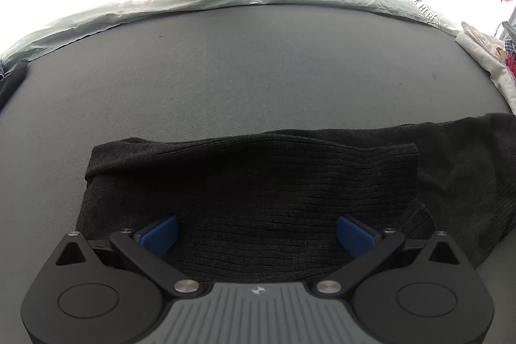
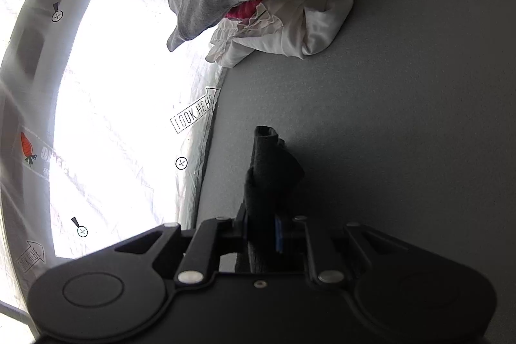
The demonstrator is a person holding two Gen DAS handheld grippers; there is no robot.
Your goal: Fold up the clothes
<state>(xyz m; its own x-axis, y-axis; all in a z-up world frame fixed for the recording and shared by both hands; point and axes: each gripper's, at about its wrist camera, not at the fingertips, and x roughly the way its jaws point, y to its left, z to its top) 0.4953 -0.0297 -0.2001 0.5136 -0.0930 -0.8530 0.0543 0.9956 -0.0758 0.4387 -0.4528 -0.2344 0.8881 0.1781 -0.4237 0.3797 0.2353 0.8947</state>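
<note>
A dark grey ribbed knit garment (image 1: 258, 182) lies partly folded on the grey table (image 1: 225, 70) in the left wrist view, with one sleeve stretching to the right (image 1: 467, 157). My left gripper (image 1: 258, 231) is open just above the garment, blue pads spread wide, holding nothing. In the right wrist view my right gripper (image 2: 261, 234) is shut on a bunched piece of the same dark garment (image 2: 271, 170), which sticks up between the fingers above the grey table (image 2: 403, 118).
A pile of unfolded clothes (image 2: 274, 5), grey, white and red, sits at the table's far corner; it also shows at the right edge of the left wrist view (image 1: 493, 54). A plastic sheet with carrot prints (image 2: 129, 118) hangs beyond the table edge.
</note>
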